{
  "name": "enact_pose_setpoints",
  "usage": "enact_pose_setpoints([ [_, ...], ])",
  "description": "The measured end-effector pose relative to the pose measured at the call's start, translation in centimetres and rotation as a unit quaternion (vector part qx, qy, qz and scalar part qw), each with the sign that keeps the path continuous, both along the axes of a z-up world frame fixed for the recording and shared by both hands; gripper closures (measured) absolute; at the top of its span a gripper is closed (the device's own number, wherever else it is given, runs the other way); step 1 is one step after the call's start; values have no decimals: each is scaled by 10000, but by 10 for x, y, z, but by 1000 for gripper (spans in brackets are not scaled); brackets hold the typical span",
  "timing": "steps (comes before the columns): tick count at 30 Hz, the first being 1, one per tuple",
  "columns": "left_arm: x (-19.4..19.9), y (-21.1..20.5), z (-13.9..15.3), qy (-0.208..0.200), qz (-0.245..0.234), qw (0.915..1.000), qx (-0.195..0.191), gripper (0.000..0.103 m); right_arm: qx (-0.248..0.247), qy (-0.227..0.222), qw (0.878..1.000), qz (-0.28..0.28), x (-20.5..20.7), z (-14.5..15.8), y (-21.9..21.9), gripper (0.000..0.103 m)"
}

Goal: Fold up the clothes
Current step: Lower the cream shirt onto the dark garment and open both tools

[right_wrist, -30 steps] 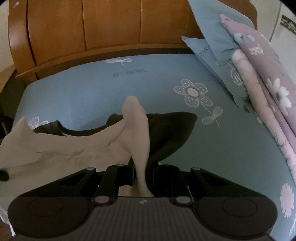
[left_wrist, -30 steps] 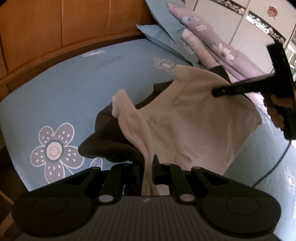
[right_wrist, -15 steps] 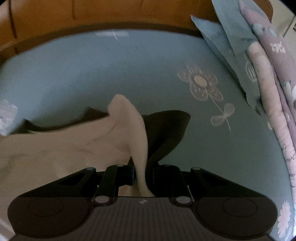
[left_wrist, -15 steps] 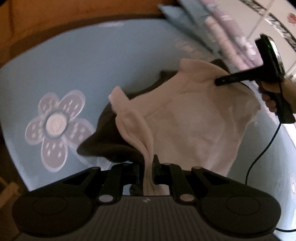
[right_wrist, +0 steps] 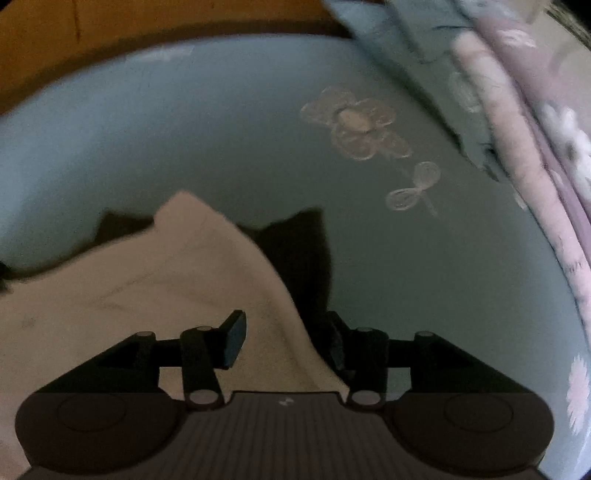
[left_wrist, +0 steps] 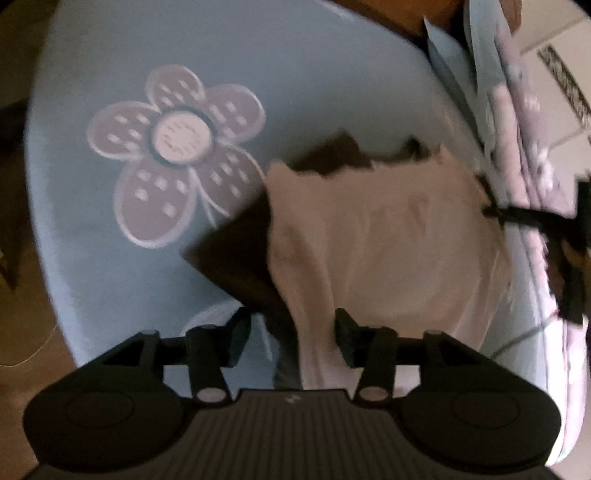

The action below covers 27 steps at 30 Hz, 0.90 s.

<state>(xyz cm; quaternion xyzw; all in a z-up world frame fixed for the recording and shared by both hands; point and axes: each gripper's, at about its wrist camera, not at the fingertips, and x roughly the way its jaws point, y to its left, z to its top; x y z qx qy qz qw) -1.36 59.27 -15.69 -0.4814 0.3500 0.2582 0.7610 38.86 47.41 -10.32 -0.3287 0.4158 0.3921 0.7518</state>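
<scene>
Cream garment [left_wrist: 376,240] lies loose between both gripper pairs, jaws just opened wide.

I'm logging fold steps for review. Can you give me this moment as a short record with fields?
surface: blue floral bedsheet
garment: cream garment, dark on its other side, lying on the sheet
left gripper: jaws just opened, apart; cream fabric between them, not pinched
right gripper: jaws just opened, apart; garment's edge between them, not pinched
beside bed: stacked pillows, wooden headboard
image quality: both views blurred
</scene>
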Motion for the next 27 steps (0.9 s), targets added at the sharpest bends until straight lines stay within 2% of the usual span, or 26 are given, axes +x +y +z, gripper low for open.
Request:
enact_pose_setpoints([
  [1,-4,5,-1,-55,60,10000,-41,36,229,22,9997,-128,1,13,-13,46],
  [4,-12,22,-20,-434,406,9969,-510,35,675,243,9967,-374,-8,34,-45,44],
  [5,-13,27,-28,-586,578,9940,-715,34,735,308,9959,-434,-13,36,-53,44],
  [6,-16,32,-32,-939,743,9887,-908,32,733,356,9955,-482,-19,36,-61,44],
  [7,-17,36,-35,-1053,868,9854,-1023,36,719,403,9953,-516,-25,35,-68,44],
  [8,-16,40,-38,-1127,987,9823,-1128,42,679,439,9953,-526,-30,32,-73,44],
  [9,-13,40,-35,-1080,961,9849,-958,69,638,477,9954,-539,-35,28,-78,44],
  [10,-7,38,-30,-921,806,9901,-689,90,598,545,9953,-539,-40,24,-82,44],
  [12,5,31,-17,-521,476,9975,-20,91,504,680,9950,-526,-49,16,-87,44],
  [14,10,21,-6,-278,424,9975,483,91,446,834,9941,-532,-56,9,-93,44],
  [17,12,15,-13,219,457,9964,683,88,566,1189,9895,-602,-66,3,-102,44],
  [20,3,15,-12,14,676,9963,525,81,669,1660,9831,-391,-84,-3,-108,45],
  [23,-8,10,-2,-112,842,9951,515,59,874,2041,9745,334,-118,-5,-113,45],
  [25,-15,4,7,-72,854,9946,586,55,859,2133,9655,1225,-156,-6,-115,48],
  [27,-18,-4,13,86,810,9945,662,55,736,1971,9532,2170,-199,-9,-116,53],
])
